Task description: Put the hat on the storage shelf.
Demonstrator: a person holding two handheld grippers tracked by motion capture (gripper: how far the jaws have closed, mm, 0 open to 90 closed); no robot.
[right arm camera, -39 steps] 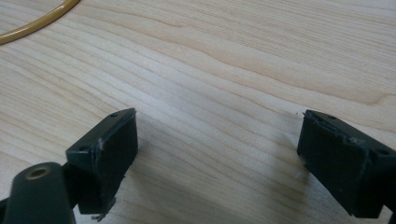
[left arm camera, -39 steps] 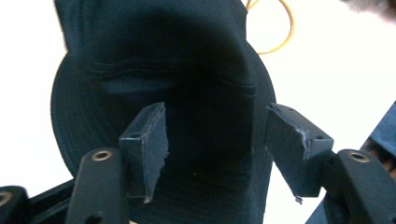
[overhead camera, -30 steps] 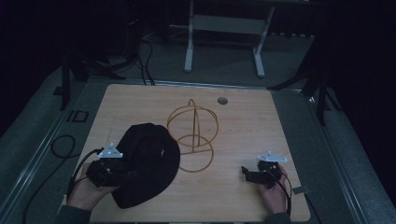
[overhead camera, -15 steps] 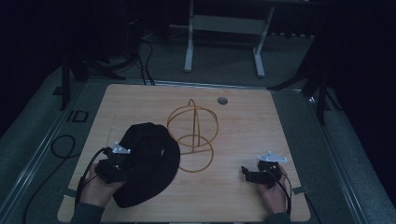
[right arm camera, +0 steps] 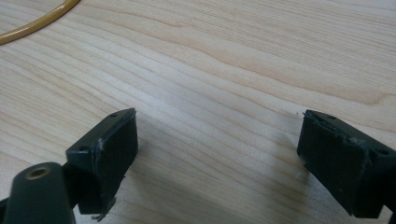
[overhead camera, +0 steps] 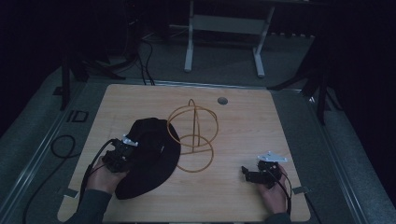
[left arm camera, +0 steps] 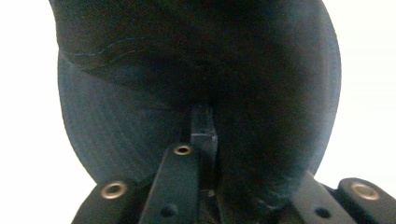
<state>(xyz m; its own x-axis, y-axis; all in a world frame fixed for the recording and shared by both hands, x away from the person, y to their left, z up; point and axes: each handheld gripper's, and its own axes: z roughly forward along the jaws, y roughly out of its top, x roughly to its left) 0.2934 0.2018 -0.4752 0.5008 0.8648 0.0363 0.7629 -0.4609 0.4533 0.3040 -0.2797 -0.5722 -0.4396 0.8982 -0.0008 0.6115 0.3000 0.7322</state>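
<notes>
Hat (overhead camera: 149,158), black, is clamped at its brim by the left gripper (overhead camera: 122,154) at eight o'clock on the table (overhead camera: 243,116), probably for carrying to the wire stand (overhead camera: 194,135) beside it. Right gripper (overhead camera: 254,175) is held wide, idle, at four o'clock.

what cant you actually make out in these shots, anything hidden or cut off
1. Left gripper tips: in the left gripper view the black hat folds over them, so how much cloth they pinch is hidden.
2. Table under the hat: covered in the high view.
3. Wire hat stand: the right gripper view cuts it to a yellow arc at the top edge.
4. Small round thing near the table's far edge: too small and dim to identify.
</notes>
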